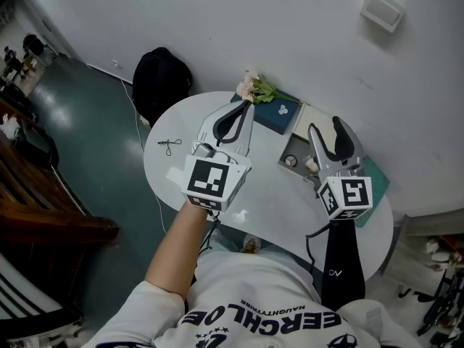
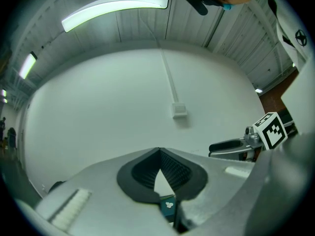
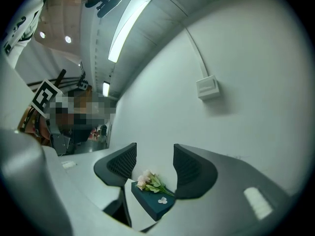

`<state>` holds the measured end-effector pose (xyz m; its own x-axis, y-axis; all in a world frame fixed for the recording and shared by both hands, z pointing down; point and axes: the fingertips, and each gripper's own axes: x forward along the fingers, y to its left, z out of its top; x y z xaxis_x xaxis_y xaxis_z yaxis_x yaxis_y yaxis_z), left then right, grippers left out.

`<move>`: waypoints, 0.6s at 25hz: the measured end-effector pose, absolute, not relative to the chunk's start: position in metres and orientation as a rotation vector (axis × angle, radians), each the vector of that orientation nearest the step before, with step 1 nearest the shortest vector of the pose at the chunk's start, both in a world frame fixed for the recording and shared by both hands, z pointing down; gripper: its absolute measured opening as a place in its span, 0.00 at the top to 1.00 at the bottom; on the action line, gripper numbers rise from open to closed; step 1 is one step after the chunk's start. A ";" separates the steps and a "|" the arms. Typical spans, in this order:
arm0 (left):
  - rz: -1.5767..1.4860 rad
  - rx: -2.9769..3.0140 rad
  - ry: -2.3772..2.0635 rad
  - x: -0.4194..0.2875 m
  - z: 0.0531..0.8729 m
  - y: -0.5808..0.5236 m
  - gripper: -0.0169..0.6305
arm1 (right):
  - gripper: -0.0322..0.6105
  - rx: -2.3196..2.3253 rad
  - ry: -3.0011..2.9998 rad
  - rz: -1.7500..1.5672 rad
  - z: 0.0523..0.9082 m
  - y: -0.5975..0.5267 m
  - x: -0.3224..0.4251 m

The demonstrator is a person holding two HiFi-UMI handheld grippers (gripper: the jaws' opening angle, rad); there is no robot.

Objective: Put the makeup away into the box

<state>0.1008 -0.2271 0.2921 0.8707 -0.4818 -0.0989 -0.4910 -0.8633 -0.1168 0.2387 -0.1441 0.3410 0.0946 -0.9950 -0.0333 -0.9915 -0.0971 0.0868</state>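
Worktop: one, white, rounded, set against a white wall.

Tools: two, both held over the worktop and pointing toward the wall.
- Left tool: tips pressed together with nothing between them. Only a bowed gap shows behind the tips.
- Right tool: jaws spread and empty. It sits above the open box.

Open box: one, a grey compartmented tray on the right half of the worktop, just under the right tool. A cream panel stands against its far side. Two small pale items lie in the tray, too small to identify.

Teal case: one, closed, with one white flower mark on top. It is at the far edge, between the two tools' tips in the head view.

Sprig of flowers: one, pink with green leaves, lying on the case's far left corner.

Teal flat piece: one, at the right edge of the worktop, partly hidden by the right tool's marker cube.

Loose items on the worktop: one thin dark wire-like piece near the left edge and one small white scrap near the front edge.

Floor: one black bag beside the worktop.

Wall: one white mounted fitting.
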 end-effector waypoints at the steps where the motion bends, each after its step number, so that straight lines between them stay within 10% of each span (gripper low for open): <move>1: 0.092 -2.889 0.774 0.092 0.293 -0.231 0.96 | 0.54 2.270 -2.104 -0.122 0.343 -0.153 0.231; 15: -0.018 -2.769 0.990 -0.069 0.298 -0.336 0.96 | 0.55 1.980 -2.381 -0.083 0.352 -0.302 0.057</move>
<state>-0.0686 -0.3356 0.2975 0.7756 -0.6288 -0.0556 -0.6263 -0.7555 -0.1924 0.0568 -0.3020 0.3517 -0.1824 -0.9832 -0.0004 -0.9809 0.1819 0.0689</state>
